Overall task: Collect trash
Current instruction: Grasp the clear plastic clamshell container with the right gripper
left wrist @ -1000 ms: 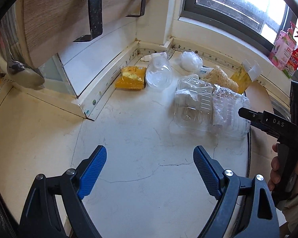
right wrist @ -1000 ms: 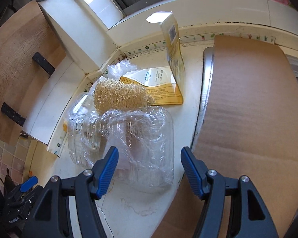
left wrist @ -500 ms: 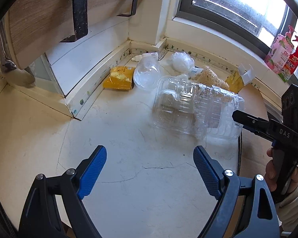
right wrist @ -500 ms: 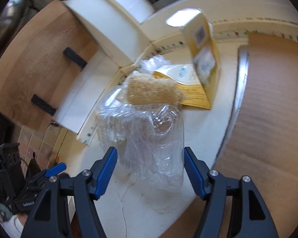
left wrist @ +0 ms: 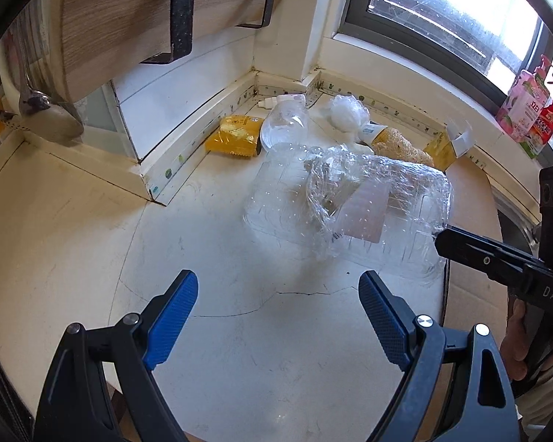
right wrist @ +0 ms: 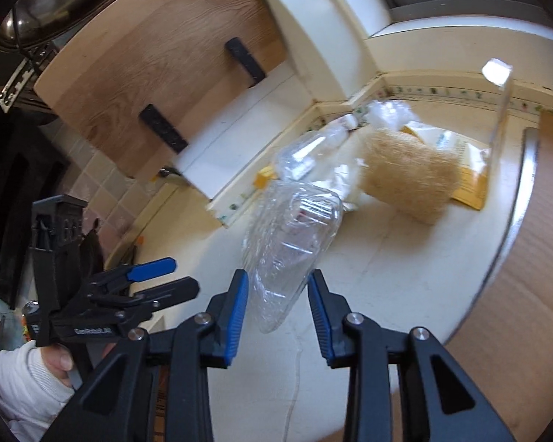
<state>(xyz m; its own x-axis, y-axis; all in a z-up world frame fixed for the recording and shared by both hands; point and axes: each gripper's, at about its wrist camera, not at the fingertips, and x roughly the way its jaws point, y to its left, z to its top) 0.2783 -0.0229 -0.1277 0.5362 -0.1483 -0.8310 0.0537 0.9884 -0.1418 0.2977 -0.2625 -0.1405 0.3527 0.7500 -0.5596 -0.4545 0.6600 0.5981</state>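
Note:
A crumpled clear plastic container (left wrist: 354,206) lies on the white counter (left wrist: 217,331); it also shows in the right wrist view (right wrist: 291,243). My right gripper (right wrist: 278,313) has its jaws closing around the container's near end, its pads close to the plastic on both sides; whether they grip it I cannot tell. In the left wrist view the right gripper (left wrist: 442,237) touches the container's right edge. My left gripper (left wrist: 276,316) is open and empty, just short of the container. Behind lie a clear bottle (left wrist: 285,125), a yellow snack packet (left wrist: 236,141), a white plastic wad (left wrist: 348,112) and a tan fibre scrubber (right wrist: 409,180).
A yellow carton (left wrist: 448,145) stands near the window sill. Brown cardboard (right wrist: 527,258) covers the sink at the right. A wooden cupboard with black handles (left wrist: 182,11) overhangs the back left. Spray bottles (left wrist: 531,107) stand on the sill. A ladle (left wrist: 49,119) hangs at left.
My right gripper has narrowed its jaws around the clear container and swung left, dragging the container's end up. The left gripper stayed open and came a little closer.

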